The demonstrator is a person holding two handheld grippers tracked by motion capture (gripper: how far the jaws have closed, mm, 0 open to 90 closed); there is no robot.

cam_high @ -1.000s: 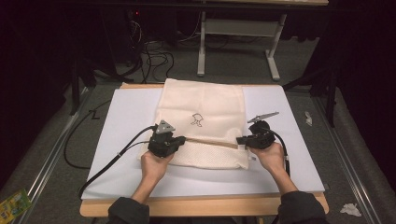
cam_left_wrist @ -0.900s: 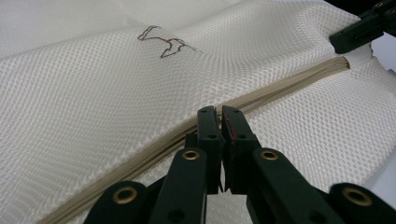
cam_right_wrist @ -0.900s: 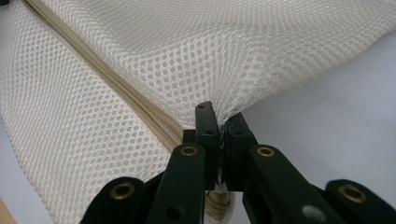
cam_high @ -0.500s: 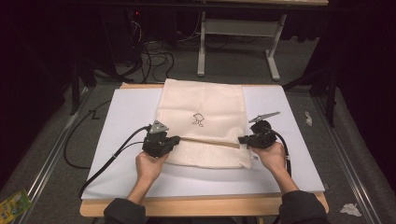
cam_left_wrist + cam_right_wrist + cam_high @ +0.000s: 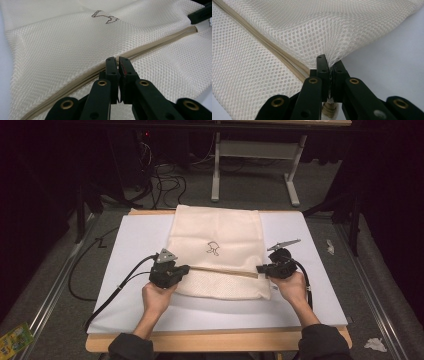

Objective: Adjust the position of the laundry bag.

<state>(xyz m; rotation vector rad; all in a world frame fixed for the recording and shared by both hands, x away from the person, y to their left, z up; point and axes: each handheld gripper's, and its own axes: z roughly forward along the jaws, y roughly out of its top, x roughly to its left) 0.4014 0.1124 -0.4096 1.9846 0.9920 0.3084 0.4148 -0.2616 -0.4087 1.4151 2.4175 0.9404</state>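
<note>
Worktop [image 5: 310,305] edges lie well apart from the cream mesh laundry bag [image 5: 220,232], with bare white surface on both sides and along the near edge. The left gripper [image 5: 184,269] and right gripper [image 5: 260,268] each have jaws clenched on the bag's ends beside its tan zipper [image 5: 222,271]. The bag lies flat mid-worktop, a small dark logo [image 5: 213,248] on it.

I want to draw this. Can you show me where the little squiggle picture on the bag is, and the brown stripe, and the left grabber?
squiggle picture [image 5: 213,248], high view, middle of the drawn mark.
brown stripe [image 5: 220,270], high view, midway along the band.
left grabber [image 5: 117,62], left gripper view, between its closed jaw tips.
</note>
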